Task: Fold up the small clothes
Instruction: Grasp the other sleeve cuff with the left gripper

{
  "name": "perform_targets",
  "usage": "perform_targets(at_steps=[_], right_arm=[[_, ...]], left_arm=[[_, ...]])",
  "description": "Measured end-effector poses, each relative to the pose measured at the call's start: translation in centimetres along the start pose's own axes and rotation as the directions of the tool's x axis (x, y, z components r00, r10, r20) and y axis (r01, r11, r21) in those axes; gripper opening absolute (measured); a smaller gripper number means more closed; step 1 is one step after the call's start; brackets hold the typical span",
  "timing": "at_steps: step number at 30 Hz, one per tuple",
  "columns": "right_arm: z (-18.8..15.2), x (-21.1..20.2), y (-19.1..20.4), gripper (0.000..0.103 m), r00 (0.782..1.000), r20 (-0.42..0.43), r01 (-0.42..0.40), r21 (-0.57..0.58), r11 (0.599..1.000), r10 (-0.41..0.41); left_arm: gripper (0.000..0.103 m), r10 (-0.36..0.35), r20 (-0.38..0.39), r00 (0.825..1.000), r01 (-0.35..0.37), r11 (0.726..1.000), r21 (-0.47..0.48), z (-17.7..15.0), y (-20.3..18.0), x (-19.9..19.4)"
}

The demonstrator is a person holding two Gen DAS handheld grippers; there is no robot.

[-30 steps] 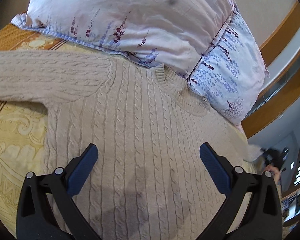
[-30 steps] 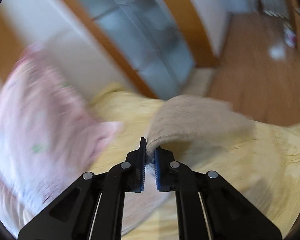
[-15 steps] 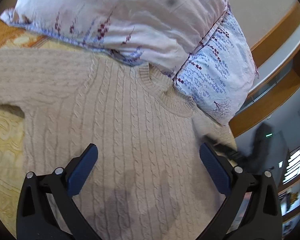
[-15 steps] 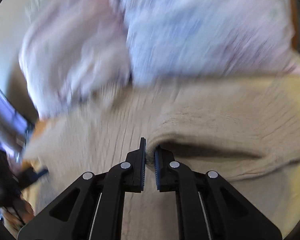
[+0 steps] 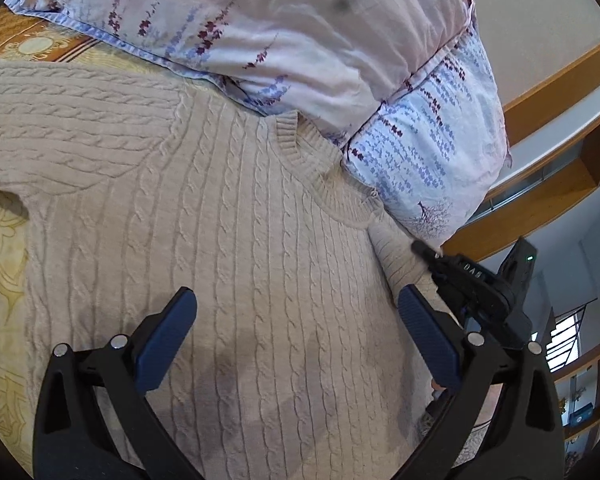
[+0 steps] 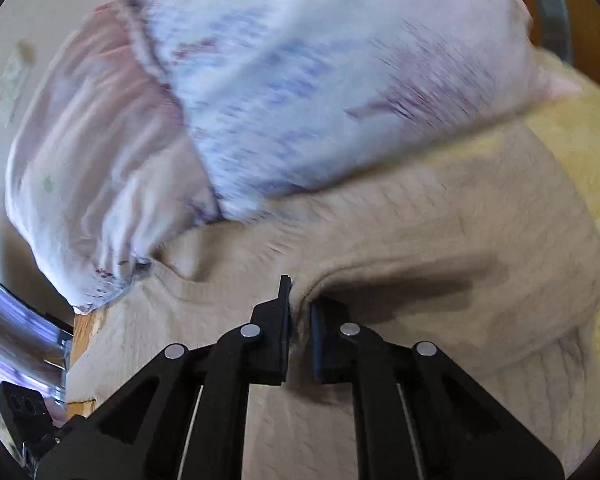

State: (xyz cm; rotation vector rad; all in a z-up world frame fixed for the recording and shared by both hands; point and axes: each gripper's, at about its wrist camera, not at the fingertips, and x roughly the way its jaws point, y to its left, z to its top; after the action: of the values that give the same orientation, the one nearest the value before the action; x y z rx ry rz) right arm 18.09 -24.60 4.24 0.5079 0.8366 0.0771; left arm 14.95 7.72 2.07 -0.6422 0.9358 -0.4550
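The beige cable-knit sweater (image 5: 228,240) lies flat on the bed, its collar against the floral pillows (image 5: 300,40). The left tool (image 5: 296,332) hovers wide open and empty over the sweater's chest. The right tool (image 6: 300,316) is clamped on a sleeve (image 6: 440,248) folded over beside the pillows.

Beige cable-knit sweater (image 5: 228,248) spread face-up on a bed

Its body lies flat over the yellow patterned bedspread (image 5: 0,264), the ribbed round collar (image 5: 320,176) touching the floral pillows (image 5: 300,32). One sleeve stretches straight out across the bedspread toward the left edge of the left wrist view. The other sleeve (image 6: 460,248) is folded over onto the chest, forming a raised loop with a shadowed hollow beneath, its end pinched between the nearly closed right tool (image 6: 300,316).
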Motion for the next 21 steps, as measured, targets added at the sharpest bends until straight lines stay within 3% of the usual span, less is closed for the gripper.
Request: perform_targets(at_steps=[2,4,5,6,8,9,12,15,18,21], right_arm=[[-0.7,0.9,3.8,0.008,0.994,-0.031,-0.104,-0.080,0.991,0.102],[-1.8,2.3,6.7,0.009,0.975,-0.128,-0.198,-0.152,0.968,0.179],[-2.4,2.6,7.2,0.014,0.965,-0.171,-0.227,-0.160,0.961,0.199],[-2.9,2.9,7.4,0.021,0.955,-0.211,-0.244,-0.154,0.958,0.209],[-3.5,2.4,6.3,0.062,0.952,-0.223,-0.237,-0.108,0.966,0.208],[-3.6,1.6,5.0,0.064,0.957,-0.197,-0.231,-0.074,0.970,0.213],[-3.5,-0.4,1.2,0.064,0.963,-0.168,-0.206,0.037,0.978,0.209],[-3.3,-2.5,-4.1,0.064,0.975,-0.129,-0.150,0.210,0.966,0.179],[-3.8,-3.9,-9.9,0.063,0.984,-0.093,-0.101,0.412,0.906,0.152],[-4.0,-4.2,-13.8,0.046,0.987,-0.043,-0.106,0.532,0.840,0.152]], left_arm=[[0.100,-0.016,0.003,1.000,0.017,1.000,-0.022,0.2,0.3,-0.2],[0.100,-0.041,-0.007,0.999,0.041,0.997,-0.058,0.4,0.6,-0.1],[0.100,-0.056,-0.015,0.998,0.055,0.995,-0.080,0.5,0.8,0.2],[0.099,-0.064,-0.022,0.998,0.061,0.994,-0.095,0.6,0.9,0.4],[0.097,-0.079,-0.044,0.996,0.073,0.989,-0.129,0.7,0.9,1.2],[0.094,-0.088,-0.054,0.995,0.080,0.987,-0.138,0.8,0.9,1.5],[0.084,-0.097,-0.083,0.992,0.083,0.984,-0.155,1.1,0.2,2.8],[0.081,-0.078,-0.097,0.992,0.058,0.979,-0.193,1.7,0.1,4.1],[0.076,-0.049,-0.086,0.995,0.025,0.965,-0.260,2.1,0.8,4.7],[0.066,-0.033,-0.050,0.998,0.017,0.956,-0.293,2.7,1.4,4.8]])
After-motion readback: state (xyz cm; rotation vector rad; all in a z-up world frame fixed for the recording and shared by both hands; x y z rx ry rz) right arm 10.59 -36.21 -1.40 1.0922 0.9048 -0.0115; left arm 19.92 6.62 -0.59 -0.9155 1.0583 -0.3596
